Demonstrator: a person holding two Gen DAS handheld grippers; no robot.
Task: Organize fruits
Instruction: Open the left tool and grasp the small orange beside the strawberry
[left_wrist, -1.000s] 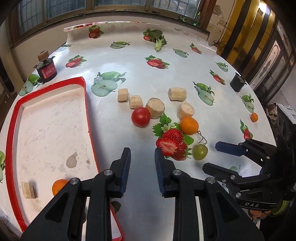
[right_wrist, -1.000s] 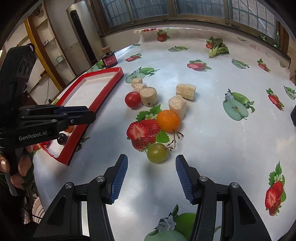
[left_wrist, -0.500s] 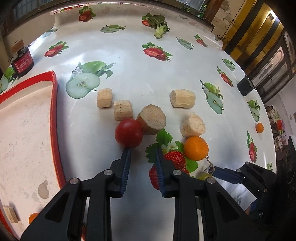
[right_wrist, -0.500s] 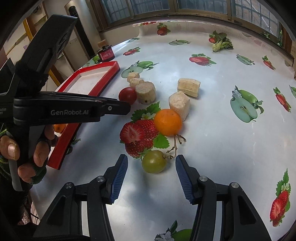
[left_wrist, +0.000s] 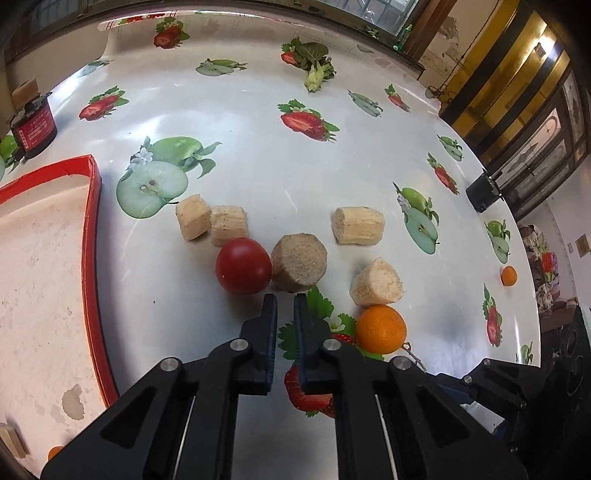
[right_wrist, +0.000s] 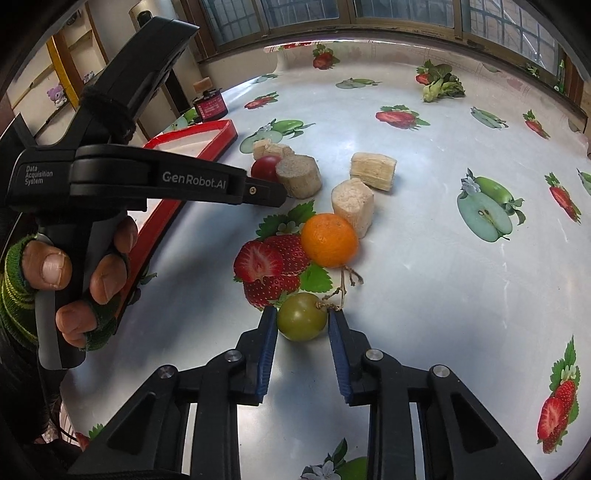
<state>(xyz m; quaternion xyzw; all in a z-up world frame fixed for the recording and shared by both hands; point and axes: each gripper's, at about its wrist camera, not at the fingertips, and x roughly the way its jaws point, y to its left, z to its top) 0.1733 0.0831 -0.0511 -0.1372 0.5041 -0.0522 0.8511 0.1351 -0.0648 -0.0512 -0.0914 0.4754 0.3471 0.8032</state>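
Left wrist view: the left claw (left_wrist: 285, 306) points down at the surface (left_wrist: 258, 147), its jaws drawn together to a narrow slit with nothing between them. A red tomato (left_wrist: 243, 265) lies just ahead of the tips and slightly to their left, touching a round cut chunk (left_wrist: 299, 263) directly ahead. Two smaller chunks (left_wrist: 210, 223) sit just beyond the tomato, side by side. Farther ahead to the right lies a long chunk (left_wrist: 357, 226), and nearer on the right a stubby chunk (left_wrist: 376, 283) rests against an orange (left_wrist: 381, 329). The red tray (left_wrist: 94, 221) lies well to the left of the claw; a small block (left_wrist: 13, 439) and part of an orange fruit (left_wrist: 55, 451) show at its near end. A dark jar (left_wrist: 33, 127) stands far ahead on the left. Right wrist view: the right claw (right_wrist: 302, 321) has a green fruit (right_wrist: 302, 320) between its blue pads (right_wrist: 267, 354), both pads meeting the fruit's sides, so it is gripped while resting on the surface. A dry stem (right_wrist: 345, 282) runs from the fruit's upper right toward the orange (right_wrist: 329, 240), which sits just ahead of the claw. The left claw, held in a gloved hand (right_wrist: 74, 273), crosses the left of this view, its tip beside the tomato (right_wrist: 266, 167) and the round chunk (right_wrist: 299, 176).
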